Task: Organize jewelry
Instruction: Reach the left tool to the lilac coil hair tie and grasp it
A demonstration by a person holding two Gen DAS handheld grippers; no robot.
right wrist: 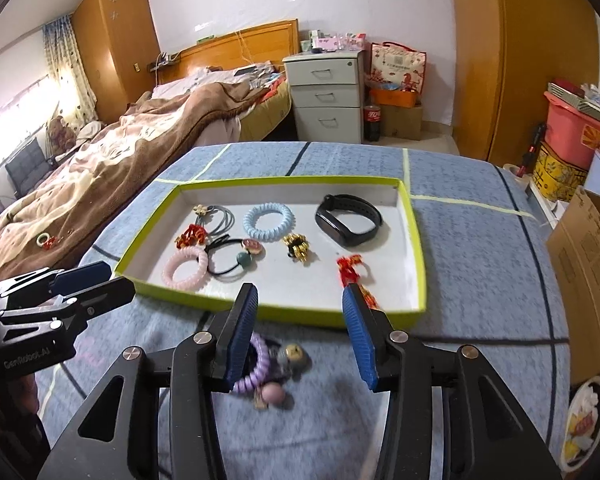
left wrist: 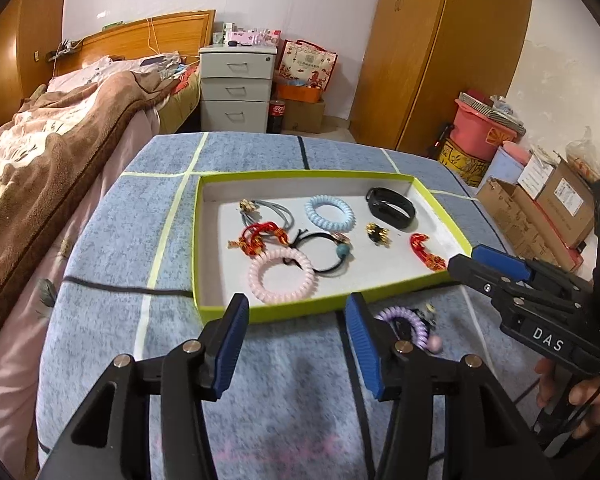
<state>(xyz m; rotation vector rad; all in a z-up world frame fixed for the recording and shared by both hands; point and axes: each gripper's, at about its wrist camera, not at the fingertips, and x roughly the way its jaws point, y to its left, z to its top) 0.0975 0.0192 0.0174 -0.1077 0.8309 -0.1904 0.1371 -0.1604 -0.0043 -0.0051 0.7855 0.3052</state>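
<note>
Nearest to the cameras, both grippers are seen with their fingers spread wide and nothing held between them. The left gripper and the right gripper are both held above the counter, which is covered with a blue checked cloth.

Just beyond the fingers, a purple spiral hair tie with a pink bead and small charms is lying flat on the cloth, outside the box. In the right wrist view it is found directly behind the left finger of the right gripper, partly hidden by it, so it lies a little left of the gap. In the left wrist view the same hair tie is seen just to the right of the right finger. It is judged that the right gripper is the nearer one, and a small shift to the left would be needed to bring the tie between its fingers. The tie is blurred; its long axis seems to run from the far left to the near right, with the bead end pointing toward the camera.

Further on, the green-rimmed box is placed with its long side across the view. Inside it, other hair ties, red ornaments and a black wristband are already laid.
</note>
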